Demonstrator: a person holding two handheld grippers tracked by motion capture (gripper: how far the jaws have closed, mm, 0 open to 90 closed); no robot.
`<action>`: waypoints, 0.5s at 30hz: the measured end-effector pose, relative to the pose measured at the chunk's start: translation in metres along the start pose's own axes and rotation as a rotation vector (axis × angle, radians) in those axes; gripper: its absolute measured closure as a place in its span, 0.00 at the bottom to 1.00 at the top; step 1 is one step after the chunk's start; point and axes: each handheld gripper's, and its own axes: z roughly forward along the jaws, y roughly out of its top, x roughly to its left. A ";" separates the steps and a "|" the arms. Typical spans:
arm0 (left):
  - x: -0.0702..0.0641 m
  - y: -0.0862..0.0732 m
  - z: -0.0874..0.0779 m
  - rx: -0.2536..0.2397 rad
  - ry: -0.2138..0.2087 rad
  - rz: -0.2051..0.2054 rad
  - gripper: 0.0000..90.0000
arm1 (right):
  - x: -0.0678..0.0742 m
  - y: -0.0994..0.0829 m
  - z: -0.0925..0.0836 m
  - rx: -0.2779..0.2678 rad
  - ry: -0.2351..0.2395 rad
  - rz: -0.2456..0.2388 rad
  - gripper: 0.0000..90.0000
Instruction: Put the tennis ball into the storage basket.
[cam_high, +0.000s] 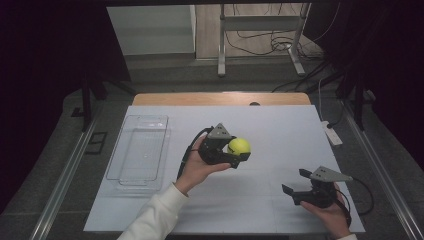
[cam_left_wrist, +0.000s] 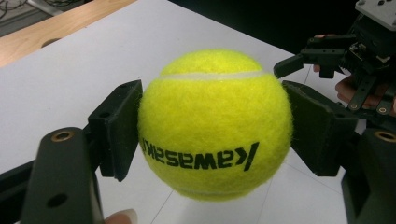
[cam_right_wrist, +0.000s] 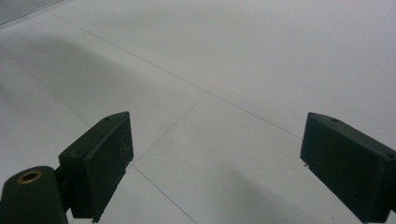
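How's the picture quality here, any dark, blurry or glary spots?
High view: dim, surroundings nearly black, tennis ball clear. Left gripper view: ball sharp, evenly lit, no glare. Right gripper view: soft shadows cross the white table; the near pads look slightly soft.

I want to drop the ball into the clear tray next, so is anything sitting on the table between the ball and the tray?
Nothing visible does. The left gripper holds the tennis ball between its jaws above the white table; the stretch of table from there to the clear tray on the left is bare. The right gripper, jaws open, sits on the opposite side.
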 end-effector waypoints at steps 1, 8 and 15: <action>0.001 0.000 -0.001 -0.002 0.003 0.000 0.29 | 0.000 0.000 0.000 0.000 0.000 0.000 0.11; 0.007 0.000 -0.010 -0.017 0.019 -0.014 0.29 | 0.000 0.000 0.000 0.005 -0.004 -0.004 0.11; 0.010 0.000 -0.016 -0.032 0.034 -0.021 0.29 | 0.001 0.000 -0.001 -0.003 0.000 -0.002 0.11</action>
